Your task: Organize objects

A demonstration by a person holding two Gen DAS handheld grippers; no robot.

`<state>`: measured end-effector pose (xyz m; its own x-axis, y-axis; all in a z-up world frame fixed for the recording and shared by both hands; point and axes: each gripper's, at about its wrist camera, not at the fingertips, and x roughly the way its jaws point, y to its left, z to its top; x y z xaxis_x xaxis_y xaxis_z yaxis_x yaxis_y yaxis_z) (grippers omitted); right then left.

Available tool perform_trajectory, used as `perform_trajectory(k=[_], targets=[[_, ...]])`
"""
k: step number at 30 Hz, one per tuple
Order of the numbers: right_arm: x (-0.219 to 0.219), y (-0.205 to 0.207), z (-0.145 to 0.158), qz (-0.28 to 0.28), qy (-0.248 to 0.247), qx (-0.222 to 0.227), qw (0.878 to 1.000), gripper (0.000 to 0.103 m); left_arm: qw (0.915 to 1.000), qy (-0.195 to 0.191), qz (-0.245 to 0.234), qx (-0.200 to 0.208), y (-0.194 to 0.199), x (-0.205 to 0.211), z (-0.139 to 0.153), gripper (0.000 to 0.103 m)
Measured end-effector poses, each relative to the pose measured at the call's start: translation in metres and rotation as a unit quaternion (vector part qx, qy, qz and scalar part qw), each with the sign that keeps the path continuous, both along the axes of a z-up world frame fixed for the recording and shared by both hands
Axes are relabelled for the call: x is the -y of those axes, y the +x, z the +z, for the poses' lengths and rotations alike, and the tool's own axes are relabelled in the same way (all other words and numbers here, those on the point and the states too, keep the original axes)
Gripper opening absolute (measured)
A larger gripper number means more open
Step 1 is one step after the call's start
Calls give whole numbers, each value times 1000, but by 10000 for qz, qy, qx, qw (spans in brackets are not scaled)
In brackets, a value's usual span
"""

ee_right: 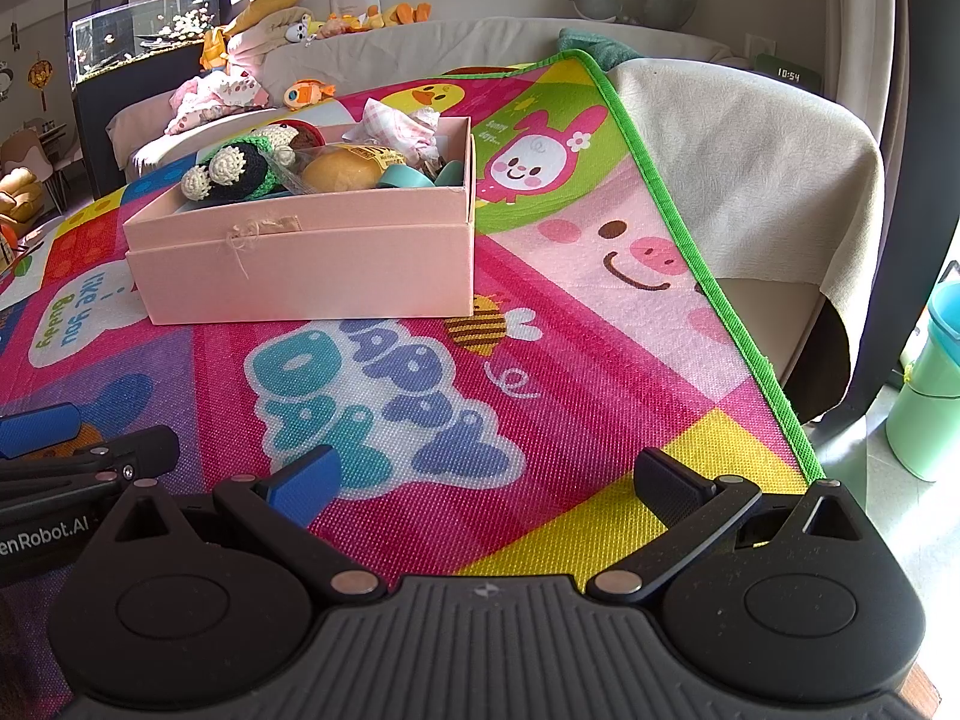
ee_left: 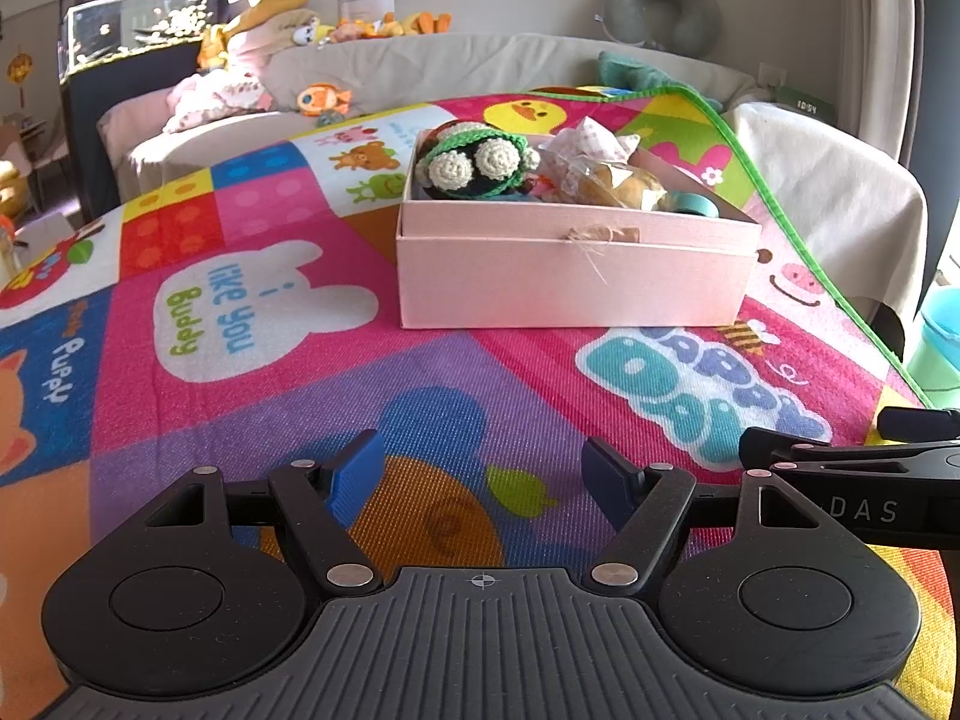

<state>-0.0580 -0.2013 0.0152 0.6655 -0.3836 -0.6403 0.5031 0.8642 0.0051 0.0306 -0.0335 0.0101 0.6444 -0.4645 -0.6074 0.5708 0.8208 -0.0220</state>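
A pink open box [ee_left: 570,276] stands on a colourful cartoon mat [ee_left: 252,384]. It holds a crocheted green and black toy [ee_left: 480,165], a wrapped bun [ee_left: 618,183], checked pink paper and a teal tape roll. The right wrist view also shows the box [ee_right: 306,264], the toy [ee_right: 234,174] and the bun [ee_right: 342,171]. My left gripper [ee_left: 483,474] is open and empty, low over the mat in front of the box. My right gripper [ee_right: 486,480] is open and empty, to the box's right and nearer.
The mat's green edge [ee_right: 690,252] runs along the right, over a cream cloth [ee_right: 750,156]. A green and blue bin [ee_right: 930,390] stands on the floor to the right. A sofa with plush toys [ee_left: 228,90] and a fish tank [ee_left: 138,30] are behind.
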Motion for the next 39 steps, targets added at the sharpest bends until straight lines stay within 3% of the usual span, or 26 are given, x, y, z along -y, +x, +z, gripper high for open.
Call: perform_trajectory(k=[39], targets=[[0, 0, 0, -1, 1, 1, 10000, 103, 10000, 92, -2, 38, -1, 2, -1, 78]])
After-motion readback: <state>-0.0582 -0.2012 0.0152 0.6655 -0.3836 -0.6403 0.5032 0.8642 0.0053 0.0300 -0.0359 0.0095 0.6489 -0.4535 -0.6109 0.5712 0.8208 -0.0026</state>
